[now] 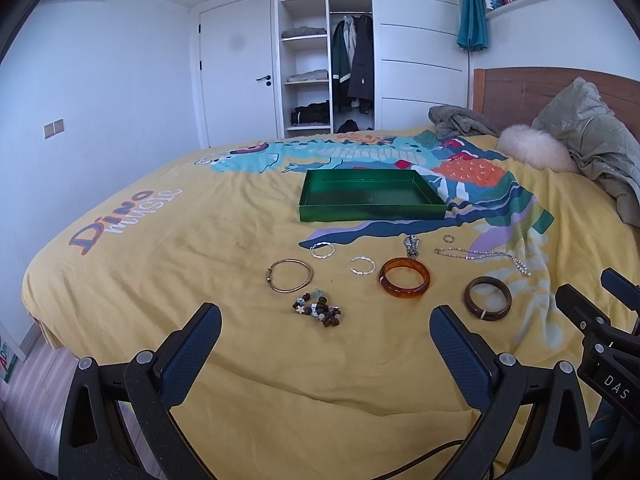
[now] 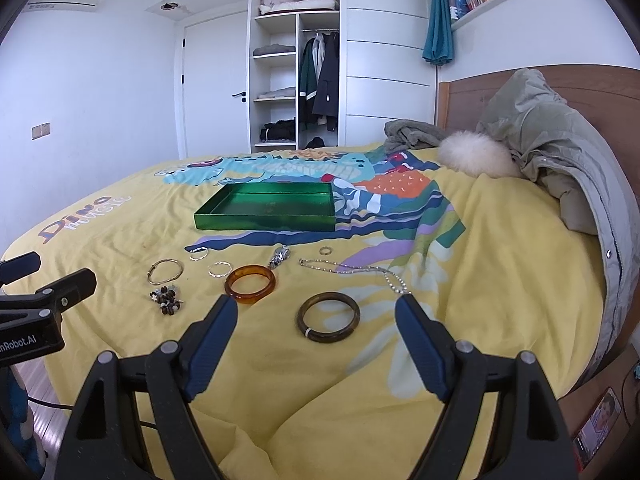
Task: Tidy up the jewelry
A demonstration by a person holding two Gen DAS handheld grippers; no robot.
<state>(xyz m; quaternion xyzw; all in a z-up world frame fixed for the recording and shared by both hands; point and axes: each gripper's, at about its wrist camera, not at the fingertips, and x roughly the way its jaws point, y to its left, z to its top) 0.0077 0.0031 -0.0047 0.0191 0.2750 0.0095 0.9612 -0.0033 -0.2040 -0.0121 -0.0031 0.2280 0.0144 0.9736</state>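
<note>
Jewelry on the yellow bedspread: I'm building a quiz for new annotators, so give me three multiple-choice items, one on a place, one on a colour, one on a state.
1. Where does the dark brown bangle lie?
A. inside the tray
B. on the bedspread, ahead of the right gripper
C. on the headboard

2. What colour is the shallow rectangular tray?
A. green
B. red
C. white

3. How does the left gripper stand?
A. shut on the beaded bracelet
B. shut on nothing
C. open, holding nothing

Answers:
1 B: the bangle rests on the yellow bedspread between the right gripper's spread fingers in its view.
2 A: its walls and floor are glossy green.
3 C: its fingers are wide apart, with the brown beaded bracelet lying untouched beyond them.
</note>
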